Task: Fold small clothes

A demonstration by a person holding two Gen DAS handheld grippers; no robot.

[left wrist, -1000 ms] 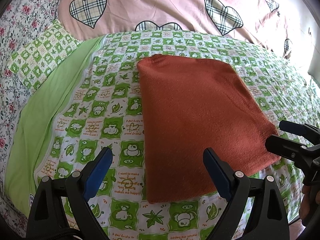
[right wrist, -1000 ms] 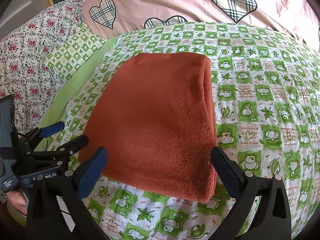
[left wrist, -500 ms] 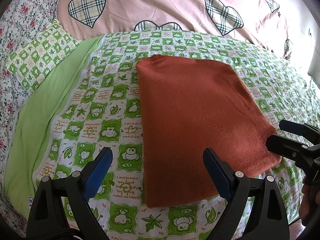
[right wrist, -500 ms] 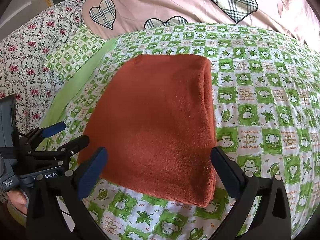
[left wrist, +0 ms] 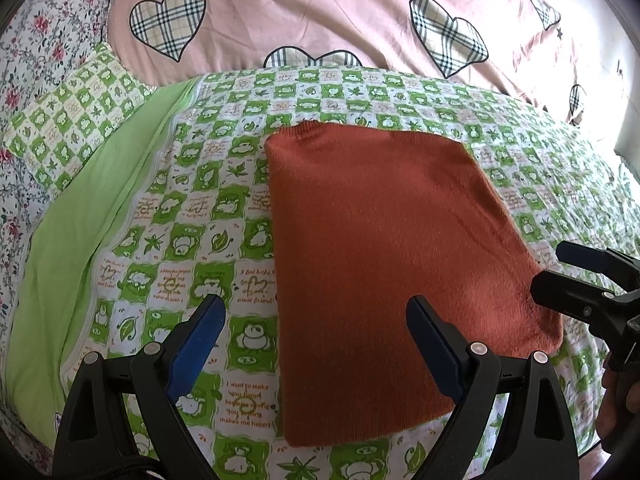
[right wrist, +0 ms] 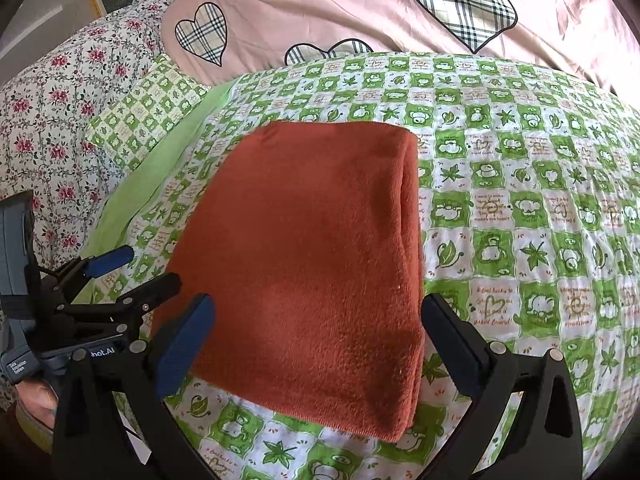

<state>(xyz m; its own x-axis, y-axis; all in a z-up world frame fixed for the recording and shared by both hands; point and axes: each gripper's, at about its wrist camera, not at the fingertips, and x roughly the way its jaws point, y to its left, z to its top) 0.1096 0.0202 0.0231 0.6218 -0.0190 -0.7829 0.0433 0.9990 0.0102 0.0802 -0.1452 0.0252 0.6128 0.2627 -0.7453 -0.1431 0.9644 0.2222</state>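
Observation:
A rust-orange knitted garment lies folded flat into a rectangle on the green checked bedspread; it also shows in the right wrist view, with its folded layers along the right edge. My left gripper is open and empty, held above the garment's near left corner. My right gripper is open and empty, held above the garment's near edge. Each gripper shows in the other's view: the right gripper at the garment's right corner, the left gripper at its left edge.
A pink duvet with plaid hearts lies across the back of the bed. A green checked pillow and a plain green sheet are to the left, with floral bedding beyond. The bed's front edge is just below the grippers.
Both grippers have drawn back slightly toward the front; the garment sits a little farther from them. The garment itself has not moved. Both stay open.

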